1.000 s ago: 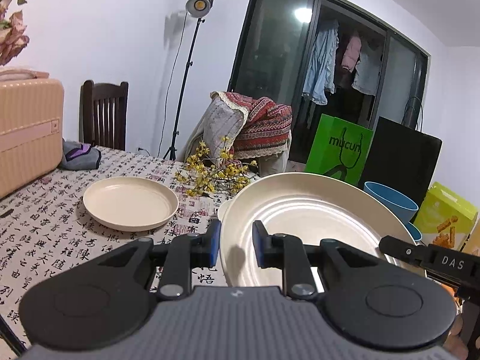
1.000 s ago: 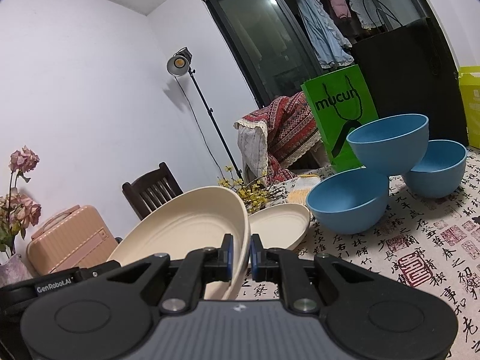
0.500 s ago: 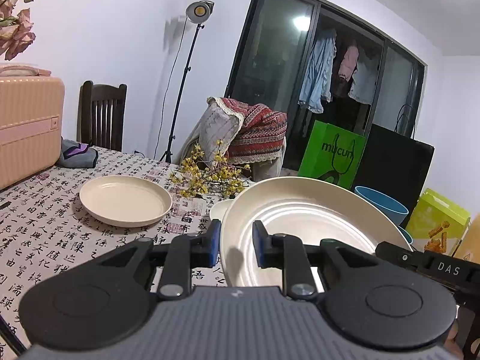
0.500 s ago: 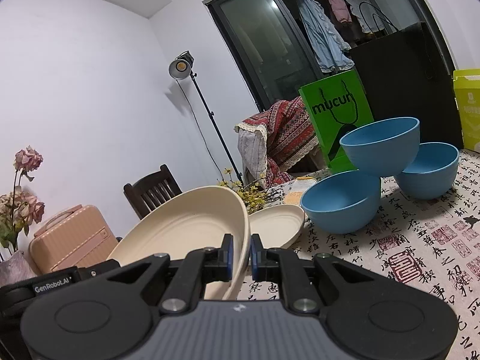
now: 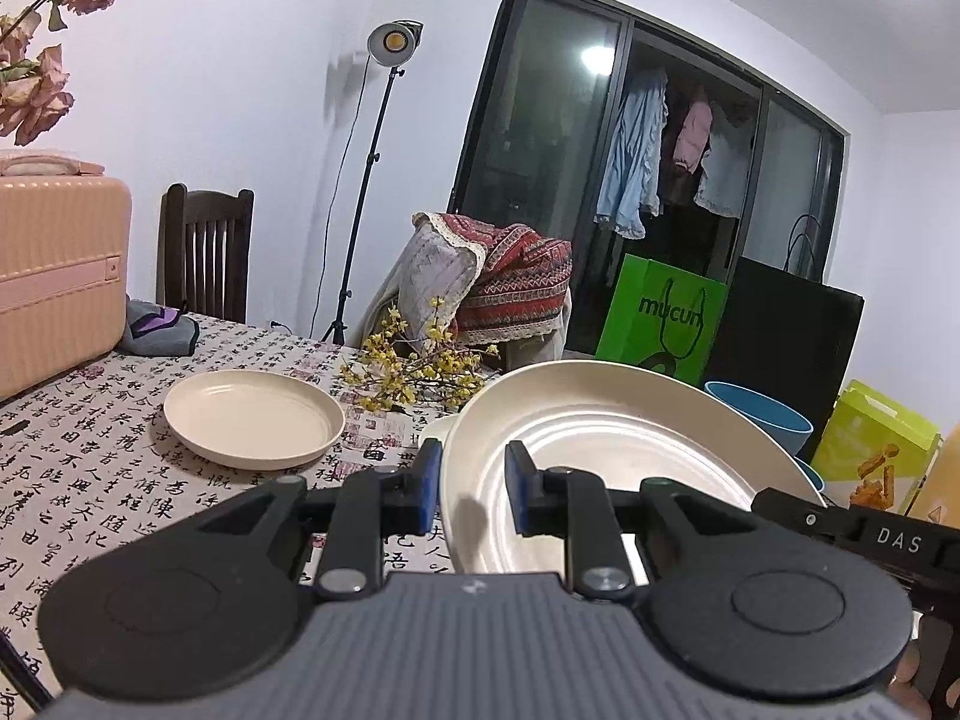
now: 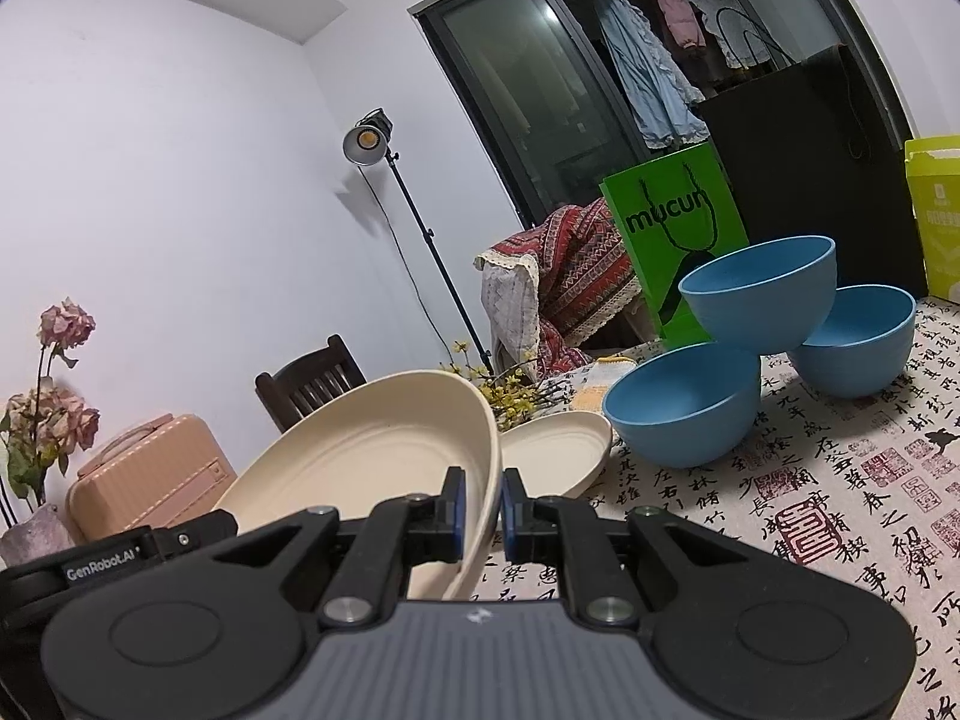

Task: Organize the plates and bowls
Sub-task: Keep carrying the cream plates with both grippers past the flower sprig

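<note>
Left tongs (image 5: 471, 483) and right tongs (image 6: 479, 507) both stay clamped on opposite rims of the big cream plate (image 5: 600, 456), held tilted in the air above the worktop (image 5: 90, 462); across the last second the grip doesn't change and the plate hardly moves, only a small drift in view. I'd say it's mid-carry, no placement started. Plate looks matte, cream, shallow, with ringed base and raised lip. A smaller cream plate (image 5: 252, 420) lies flat to the left, another small plate (image 6: 555, 450) sits just behind the held one. Three blue bowls (image 6: 684, 402) are piled loosely on the right, not yet nested
</note>
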Available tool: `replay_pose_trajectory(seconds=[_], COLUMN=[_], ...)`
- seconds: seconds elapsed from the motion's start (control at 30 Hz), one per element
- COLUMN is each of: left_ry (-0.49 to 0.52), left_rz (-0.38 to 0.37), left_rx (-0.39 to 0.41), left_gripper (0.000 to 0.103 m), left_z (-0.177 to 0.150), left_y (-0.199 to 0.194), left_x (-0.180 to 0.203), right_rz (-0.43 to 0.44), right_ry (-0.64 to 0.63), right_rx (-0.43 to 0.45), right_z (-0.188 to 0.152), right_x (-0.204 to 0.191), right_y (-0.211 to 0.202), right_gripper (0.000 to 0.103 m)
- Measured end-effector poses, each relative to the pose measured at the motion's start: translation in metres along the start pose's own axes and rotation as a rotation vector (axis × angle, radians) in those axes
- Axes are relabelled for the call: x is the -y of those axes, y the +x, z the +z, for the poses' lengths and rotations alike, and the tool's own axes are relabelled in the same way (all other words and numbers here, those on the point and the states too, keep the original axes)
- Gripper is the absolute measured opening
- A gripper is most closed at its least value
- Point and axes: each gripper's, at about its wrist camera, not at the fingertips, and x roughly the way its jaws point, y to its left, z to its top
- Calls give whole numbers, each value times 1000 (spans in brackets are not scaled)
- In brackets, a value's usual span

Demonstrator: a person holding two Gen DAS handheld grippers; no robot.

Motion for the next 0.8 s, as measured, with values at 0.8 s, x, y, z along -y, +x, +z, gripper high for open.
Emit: replay_pose_trajectory(seconds=[0.8], left_ry=[20], left_rz=[-16], left_rx=[-21], left_gripper=[22], left_z=[-10], left_y=[-4], left_x=[10], right_rz=[-11], right_ry=[10], right_rx=[11], right_z=[-4], right_x=[6], right_y=[-17], right_gripper=[12])
